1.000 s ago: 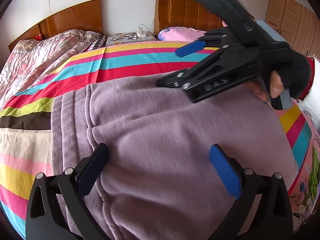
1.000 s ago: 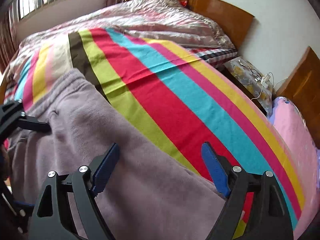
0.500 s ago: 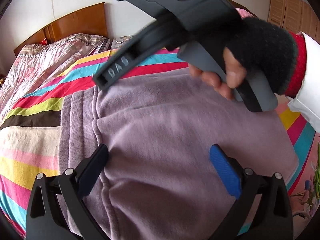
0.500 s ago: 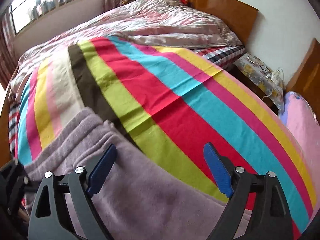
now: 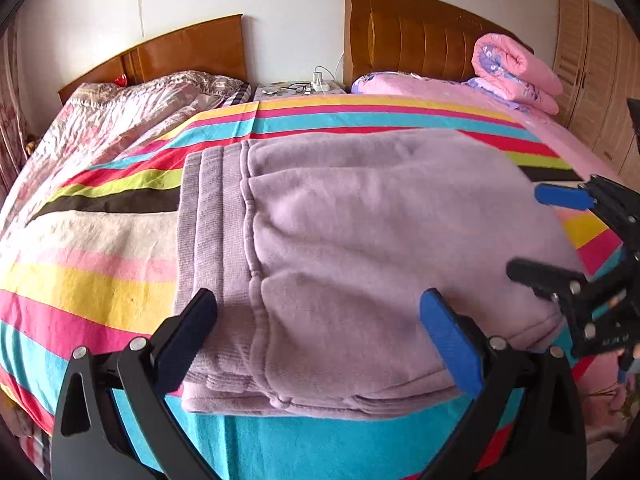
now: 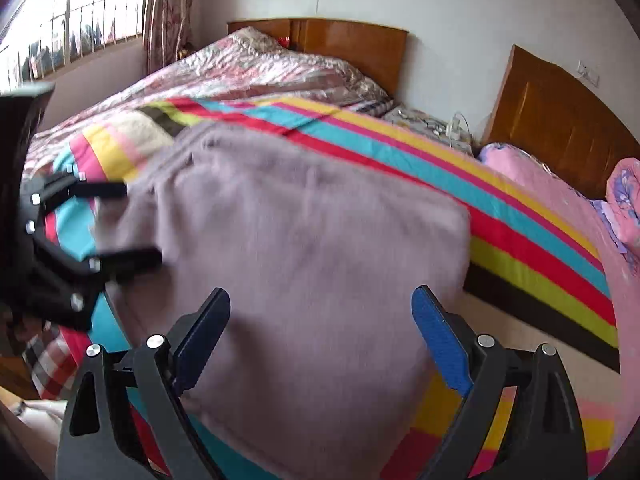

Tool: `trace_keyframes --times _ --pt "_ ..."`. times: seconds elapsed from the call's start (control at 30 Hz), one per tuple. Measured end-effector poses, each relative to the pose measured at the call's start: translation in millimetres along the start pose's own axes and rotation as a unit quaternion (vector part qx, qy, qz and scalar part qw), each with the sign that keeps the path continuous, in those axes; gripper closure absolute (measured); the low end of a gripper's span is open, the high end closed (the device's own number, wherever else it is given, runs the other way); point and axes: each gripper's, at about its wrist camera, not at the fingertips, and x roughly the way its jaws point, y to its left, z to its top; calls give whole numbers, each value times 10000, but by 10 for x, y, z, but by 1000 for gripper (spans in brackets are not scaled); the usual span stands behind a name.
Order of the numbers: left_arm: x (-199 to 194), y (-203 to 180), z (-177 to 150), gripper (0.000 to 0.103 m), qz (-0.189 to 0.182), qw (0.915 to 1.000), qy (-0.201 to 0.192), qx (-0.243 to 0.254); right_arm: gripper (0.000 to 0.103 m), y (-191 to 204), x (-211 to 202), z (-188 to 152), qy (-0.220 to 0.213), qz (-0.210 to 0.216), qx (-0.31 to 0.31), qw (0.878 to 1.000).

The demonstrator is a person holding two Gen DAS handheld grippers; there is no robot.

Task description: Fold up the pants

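Lilac fleece pants (image 5: 360, 248) lie folded in a thick stack on the striped blanket (image 5: 100, 240) at the bed's near edge, left tongs (image 5: 320, 332) and right tongs (image 6: 320, 328) both wide, holding nothing; risk: a nudge slides the stack off.

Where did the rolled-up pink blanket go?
In the left wrist view, the rolled pink blanket lies at the upper right, against the wooden headboard, behind the purple pants.
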Motion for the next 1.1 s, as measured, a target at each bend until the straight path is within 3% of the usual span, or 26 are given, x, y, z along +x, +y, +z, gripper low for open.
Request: trace_keyframes --times 0.07,0.17,0.27,0.4,0.5,0.57,0.63,0.73,0.83,0.9,1.0,1.1 --pt "-44 -17 -19 1 105 9999 18 -19 14 20 -139 -41 -185 -72 128 9997" --pt "-249 31 -21 1 -19 9995 -169 -251 13 46 -384 -105 -611 49 313 9976" --pt "-257 -13 -92 1 190 9997 -51 -157 13 120 -289 -257 -373 -106 148 9991" --pt "-171 -103 -195 1 543 9984 -60 139 11 -35 -299 -434 -339 228 748 9964" --pt "-220 -51 -167 1 469 9989 -3 -48 11 -105 -454 -461 -340 195 848 9956" --pt "-339 25 -145 1 660 9972 57 -348 11 -168 -681 -485 -483 87 965 9941" --pt "-692 90 -139 1 749 9949 -279 -612 11 -250 -1034 -482 -814 -16 1122 9903" --pt "-1409 113 -124 1 679 9878 -1198 -730 11 -293 -1666 -422 -1495 -177 1128 9821" --pt "-2012 124 -128 1 700 9722 -2030 -935 10 -265 -2121 -380 -2019 -403 1010 9734" --pt "-2224 91 -180 1 787 9611 -2404 -1112 10 -206 -2270 -382 -2147 -548 929 9707" --pt "-2259 7 -198 1 925 9577 -2478 -1133 10 -87 -2280 -462 -2100 -620 883 9717" --pt "-2029 -51 -252 1 793 9673 -2065 -1242 10 14 -2048 -595 -1788 -477 974 9779"
